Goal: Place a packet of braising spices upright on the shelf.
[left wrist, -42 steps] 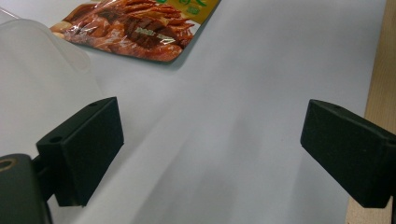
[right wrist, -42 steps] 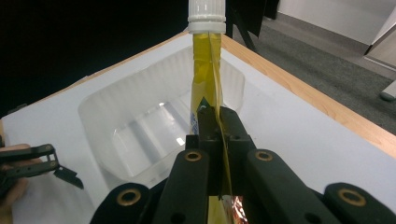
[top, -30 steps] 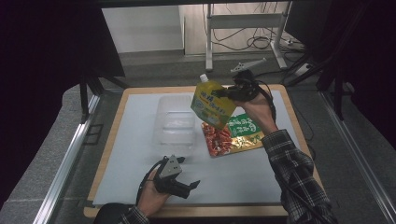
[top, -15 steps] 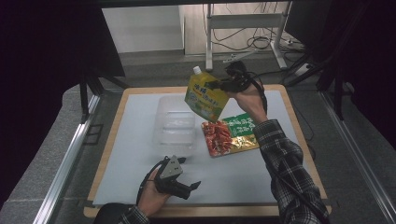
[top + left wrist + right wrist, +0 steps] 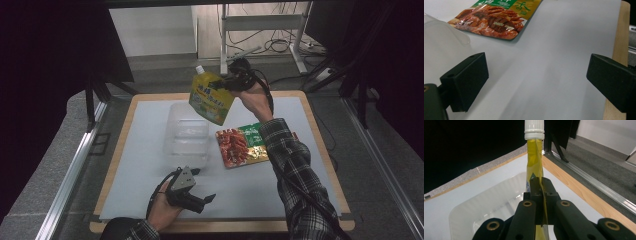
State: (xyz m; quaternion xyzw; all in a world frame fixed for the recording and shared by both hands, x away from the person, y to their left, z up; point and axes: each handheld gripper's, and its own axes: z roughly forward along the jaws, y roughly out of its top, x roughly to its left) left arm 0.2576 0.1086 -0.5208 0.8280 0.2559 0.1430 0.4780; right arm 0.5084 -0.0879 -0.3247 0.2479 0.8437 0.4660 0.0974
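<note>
A yellow spouted pouch (image 5: 210,97) with a white cap hangs in the air above the far part of the table, and my right gripper (image 5: 226,83) is shut on its upper edge. In the right gripper view the jaws pinch the pouch (image 5: 534,160) edge-on, with the clear plastic bin (image 5: 486,205) below. That bin (image 5: 186,135) stands at mid table. A red and green snack packet (image 5: 244,144) lies flat right of it. My left gripper (image 5: 200,200) rests near the front edge, open with nothing between its jaws; its view shows the packet (image 5: 496,20) ahead.
A white mat (image 5: 140,165) covers the wooden table (image 5: 120,150). Metal rails run along both sides on the floor. A metal stand with cables (image 5: 265,30) is beyond the far edge. The person's plaid sleeve (image 5: 295,175) crosses the right side.
My right gripper has carried the yellow pouch left and toward the far side, from above the snack packet to above the bin's far edge. The left gripper has stayed put.
</note>
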